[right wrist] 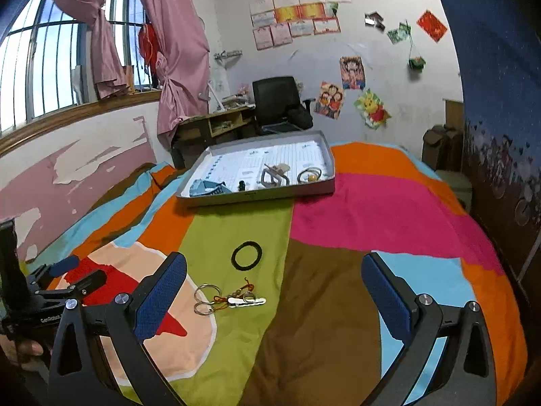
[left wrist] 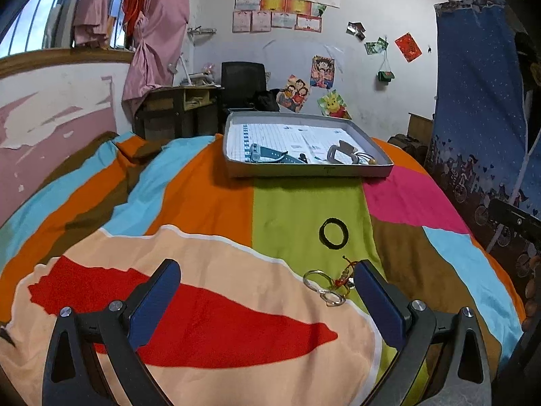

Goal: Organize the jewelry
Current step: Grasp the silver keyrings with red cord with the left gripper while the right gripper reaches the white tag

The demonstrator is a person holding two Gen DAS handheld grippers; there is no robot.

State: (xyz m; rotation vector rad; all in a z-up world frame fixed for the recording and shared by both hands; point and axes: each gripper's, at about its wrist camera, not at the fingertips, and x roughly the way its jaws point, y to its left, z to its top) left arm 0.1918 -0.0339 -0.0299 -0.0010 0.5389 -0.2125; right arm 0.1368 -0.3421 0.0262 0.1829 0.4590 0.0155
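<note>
A grey tray (left wrist: 311, 171) (right wrist: 257, 198) stands far on the bed and holds a blue strap (left wrist: 270, 155), a metal buckle piece (left wrist: 339, 154) and a ring bangle (right wrist: 309, 175). A black ring (left wrist: 333, 232) (right wrist: 247, 254) lies on the green patch. Nearer lie metal rings with a red-cord charm (left wrist: 333, 286) (right wrist: 230, 299). My left gripper (left wrist: 267, 291) is open and empty, its right finger beside the charm. My right gripper (right wrist: 274, 287) is open and empty, low over the bedspread just right of the charm. The left gripper also shows in the right wrist view (right wrist: 72, 275).
The colourful patchwork bedspread (left wrist: 203, 203) covers the bed. A desk and black chair (right wrist: 274, 101) stand behind the tray. A blue patterned curtain (left wrist: 480, 101) hangs along the right side; the wall with a window (right wrist: 50, 67) is on the left.
</note>
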